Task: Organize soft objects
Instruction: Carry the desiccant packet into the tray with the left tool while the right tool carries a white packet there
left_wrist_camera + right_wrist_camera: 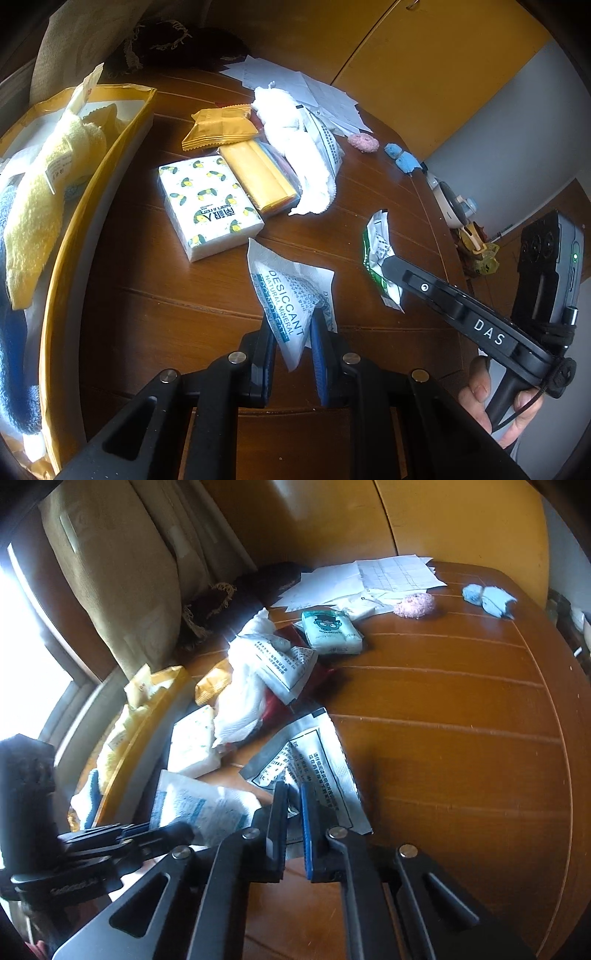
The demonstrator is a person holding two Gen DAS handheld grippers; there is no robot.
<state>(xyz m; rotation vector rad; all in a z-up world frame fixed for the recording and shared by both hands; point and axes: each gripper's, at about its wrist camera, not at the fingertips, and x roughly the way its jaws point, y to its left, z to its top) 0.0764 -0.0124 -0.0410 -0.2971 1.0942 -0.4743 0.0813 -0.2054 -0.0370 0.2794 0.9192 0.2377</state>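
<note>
Both jaws clenched: left gripper (293, 332) on desiccant bag (291, 295), right gripper (294, 805) on foil packet (314, 760). I'd lift slow, w/o snagging, toward yellow box (110, 155).

A round wooden table (461, 709) with a warm brown top, crossed by thin pale seams, fills most of both views. Behind it stands a yellow cabinet (436, 66) with flat doors, and beside that a plain grey-white wall (517, 125). On the far side, heavy tan curtains (122, 583) hang in folds next to a window (26, 635), where strong daylight pours in and washes the glass out to white. Sunlight falls in bright patches across the tabletop, leaving the near edge in shadow.
</note>
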